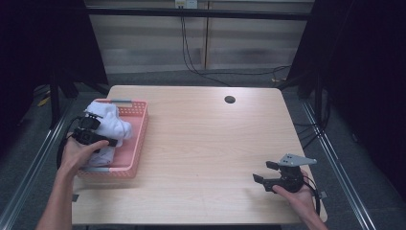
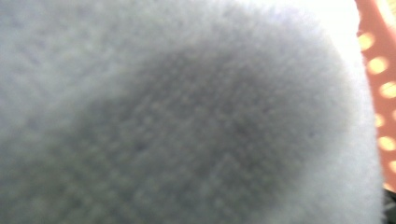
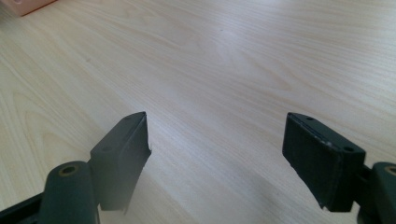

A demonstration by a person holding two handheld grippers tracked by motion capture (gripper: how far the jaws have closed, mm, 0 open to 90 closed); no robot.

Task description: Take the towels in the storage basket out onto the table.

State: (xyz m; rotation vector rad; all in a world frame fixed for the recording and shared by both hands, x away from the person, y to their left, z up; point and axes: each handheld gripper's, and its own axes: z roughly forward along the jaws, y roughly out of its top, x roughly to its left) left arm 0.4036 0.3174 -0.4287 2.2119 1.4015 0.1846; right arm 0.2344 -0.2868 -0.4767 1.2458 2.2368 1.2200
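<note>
**White cloth gripped at the pink basket**

The left gripper (image 1: 111, 142) sat at the near left of the tabletop (image 1: 201, 153), over the pink basket (image 1: 136, 143), with its jaws pinching the white cloth (image 1: 112, 122) that was heaped inside. In the left gripper view the cloth (image 2: 187, 116) pressed right up against the lens, its knit blurred, with a strip of the basket's perforated wall (image 2: 380, 93) at the right edge.

The right gripper (image 1: 265, 171) rested low at the near right of the tabletop, well apart from the basket, its jaws spread with nothing but bare wood between them.

The likely trouble was the hold itself: the jaws seemed to have a fold rather than the bulk, so the cloth might slip out if lifted fast. A trailing end could also snag on the basket's rim and drag or tip the light basket, which sat close to the left edge of the tabletop.

A round cable hole (image 1: 230, 99) lay at the far side, out of the way. Between the basket and the right gripper the wood was open, so nothing blocked a move toward the middle.
</note>
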